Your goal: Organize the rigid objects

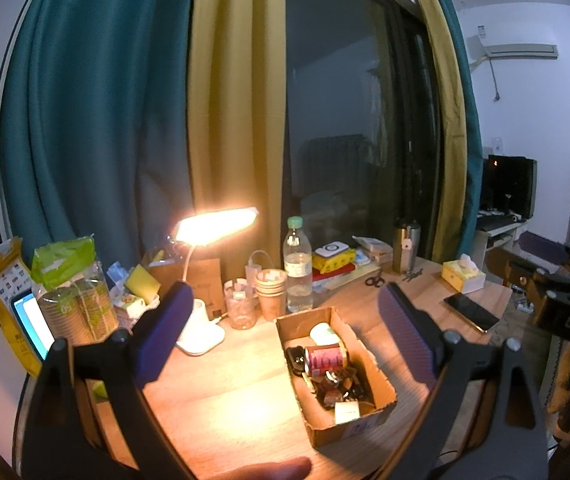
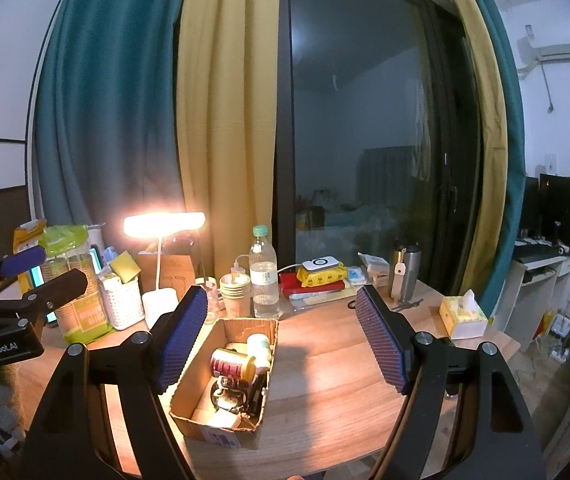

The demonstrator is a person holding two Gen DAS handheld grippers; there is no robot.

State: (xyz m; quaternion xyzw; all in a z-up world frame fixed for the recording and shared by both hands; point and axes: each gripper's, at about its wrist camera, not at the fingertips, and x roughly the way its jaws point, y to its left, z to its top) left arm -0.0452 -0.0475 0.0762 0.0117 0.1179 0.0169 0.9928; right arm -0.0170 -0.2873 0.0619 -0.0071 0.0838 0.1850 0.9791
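Claws both spread wide w/ nothing between the pads — left gripper [image 1: 281, 336] and right gripper [image 2: 281, 336] hang above the wooden desk [image 2: 325, 380]. Open brown cardboard box [image 1: 381, 390] sits just ahead of both, holding a red-labelled can [image 1: 327, 356], a white pill bottle [image 2: 260, 346] & dark small bits. Fits either sorting-in done or emptying about to start — can't tell which.

Box [image 1: 381, 394] contents perhaps keys, indistinct
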